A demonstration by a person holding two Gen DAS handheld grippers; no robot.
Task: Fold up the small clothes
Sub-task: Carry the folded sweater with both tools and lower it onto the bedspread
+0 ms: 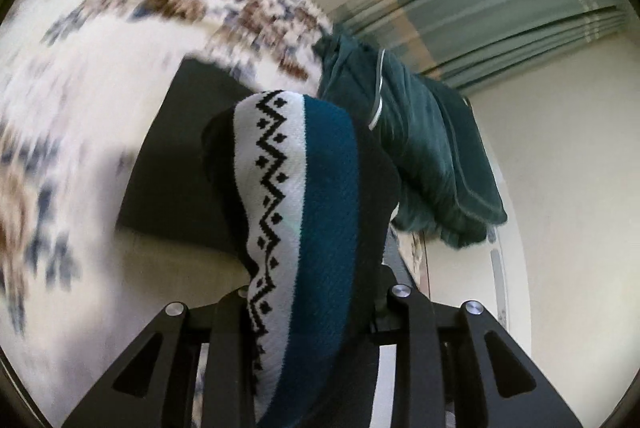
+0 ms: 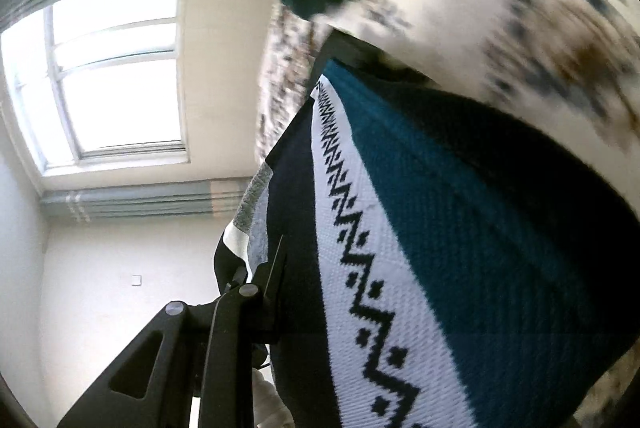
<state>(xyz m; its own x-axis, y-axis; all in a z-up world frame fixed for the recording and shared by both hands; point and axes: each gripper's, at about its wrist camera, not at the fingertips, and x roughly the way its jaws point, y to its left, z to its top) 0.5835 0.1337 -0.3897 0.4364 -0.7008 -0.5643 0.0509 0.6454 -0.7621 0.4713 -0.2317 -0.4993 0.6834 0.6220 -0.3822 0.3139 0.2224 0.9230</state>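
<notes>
I have the knitted garment [image 1: 304, 228] pinched in both claws — left gripper [image 1: 316, 292] clamped on its black-teal-white folds, right gripper [image 2: 276, 268] nipping its dark edge. It hangs lifted above the patterned bedspread [image 1: 100, 48], a dark green cushion [image 1: 420, 148] just behind it.

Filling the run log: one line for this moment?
left gripper: shut on sweater | right gripper: shut on sweater | green garment: behind

2 wrist views, close behind knit garment [image 1: 304, 188]; both share curtains [image 1: 500, 0].
</notes>
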